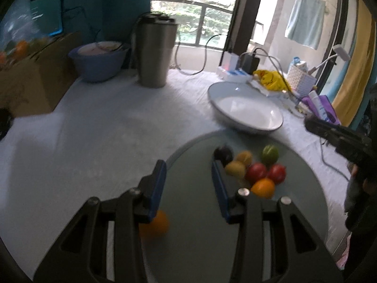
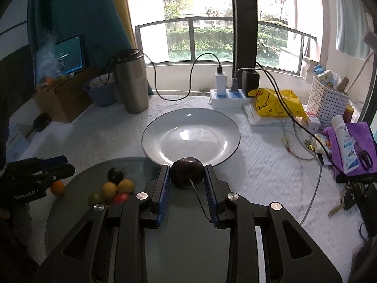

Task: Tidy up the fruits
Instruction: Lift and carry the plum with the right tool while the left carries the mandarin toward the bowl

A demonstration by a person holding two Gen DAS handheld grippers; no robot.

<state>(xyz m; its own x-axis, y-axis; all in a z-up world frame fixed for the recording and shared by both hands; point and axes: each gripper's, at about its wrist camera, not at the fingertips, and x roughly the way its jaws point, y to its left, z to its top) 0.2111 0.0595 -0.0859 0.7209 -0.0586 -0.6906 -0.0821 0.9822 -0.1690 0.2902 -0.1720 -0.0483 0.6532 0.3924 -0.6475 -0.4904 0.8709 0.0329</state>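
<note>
A table covered in a wrinkled white cloth (image 2: 259, 172) stands before a tall window with a curved balcony railing and greenery outside; a teal curtain hangs at the left. On the cloth sit a round grey glass board (image 1: 301, 188) and, just beyond it, a glossy white plate with a thin dark rim (image 2: 150, 129), its bowl bare. Behind them stand a brushed steel tumbler (image 2: 132, 82), a blue basin (image 2: 101, 94), a cardboard box (image 2: 63, 101), a white power strip with chargers (image 2: 226, 96), a yellow duck-print bag (image 2: 275, 103) and a white lattice basket (image 2: 327, 103).

The right gripper (image 2: 187, 172) is clenched on a dark, smooth, round plum-like fruit (image 2: 186, 172), its thin stem pointing back toward the camera; the blue ribbed pads press it on both sides, above the plate's near rim.

The left gripper (image 1: 188, 174) hangs over the board with its jaws spread wide and nothing between them. An orange (image 1: 154, 224) lies on the board below its left finger, partly hidden and blurred. Just past the right finger a cluster rests: a dark fruit (image 1: 223, 153), two yellow ones (image 1: 238, 165), a green one (image 1: 270, 153), two red ones (image 1: 266, 172) and another orange (image 1: 263, 187), touching one another.
</note>
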